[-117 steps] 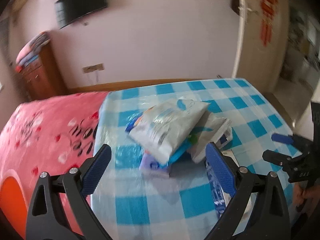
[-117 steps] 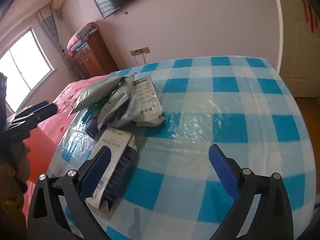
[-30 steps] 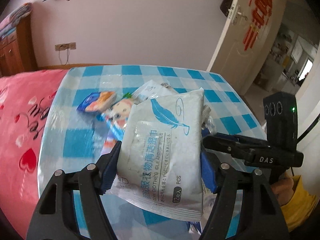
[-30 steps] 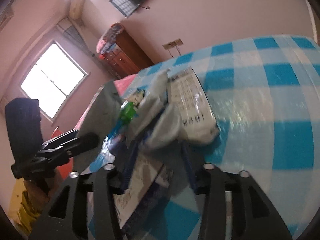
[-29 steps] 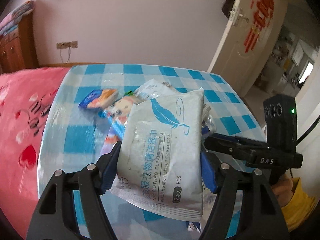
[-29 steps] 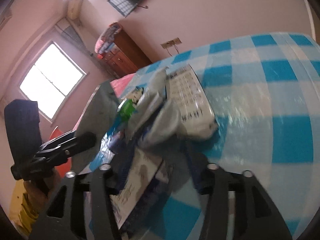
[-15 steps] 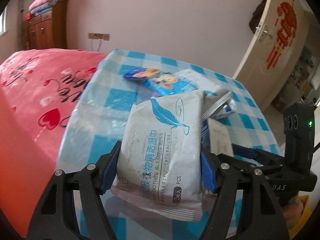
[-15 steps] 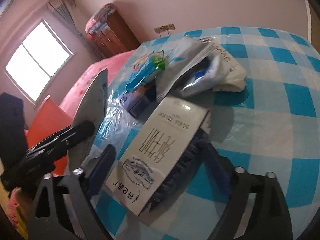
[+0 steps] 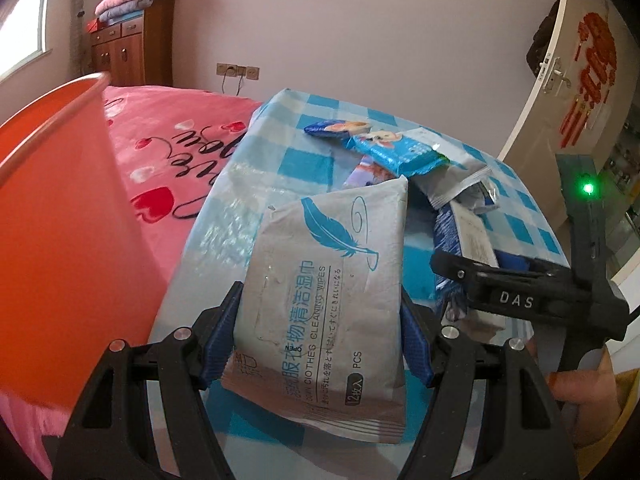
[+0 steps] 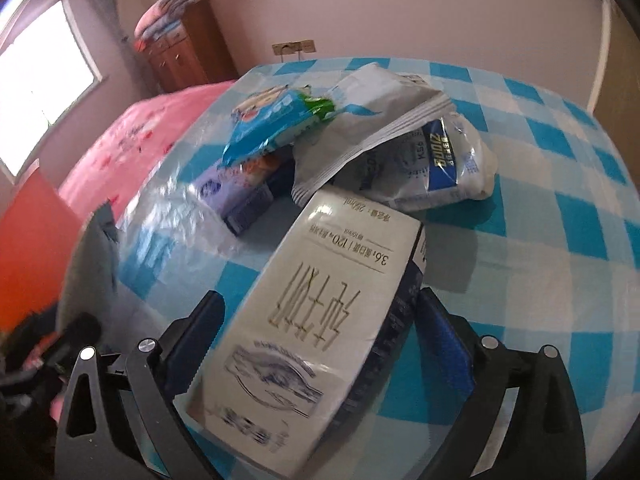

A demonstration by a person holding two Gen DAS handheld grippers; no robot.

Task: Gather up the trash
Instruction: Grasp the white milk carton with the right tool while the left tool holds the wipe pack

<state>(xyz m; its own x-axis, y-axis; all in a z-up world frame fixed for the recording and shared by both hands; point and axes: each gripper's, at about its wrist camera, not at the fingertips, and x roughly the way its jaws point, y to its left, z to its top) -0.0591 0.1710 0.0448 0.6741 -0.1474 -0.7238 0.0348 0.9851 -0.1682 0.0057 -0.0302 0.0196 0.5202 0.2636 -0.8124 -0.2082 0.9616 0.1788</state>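
pinching a pack of clothes cleaning wipes point(image 9: 320, 300) by its two side edges, the left gripper point(image 9: 318, 336) has its blue fingers point(image 9: 218, 340) about half spread and pressed to the pack, held above the checked surface point(image 9: 248, 184) beside an orange bin point(image 9: 60, 216). the right gripper point(image 10: 316, 336) has its fingers point(image 10: 444, 344) opening wide around a white milk carton point(image 10: 320, 336) lying on the surface; gaps show on both sides, so neither pad presses it. more wrappers point(image 10: 360, 136) lie piled just beyond the carton.
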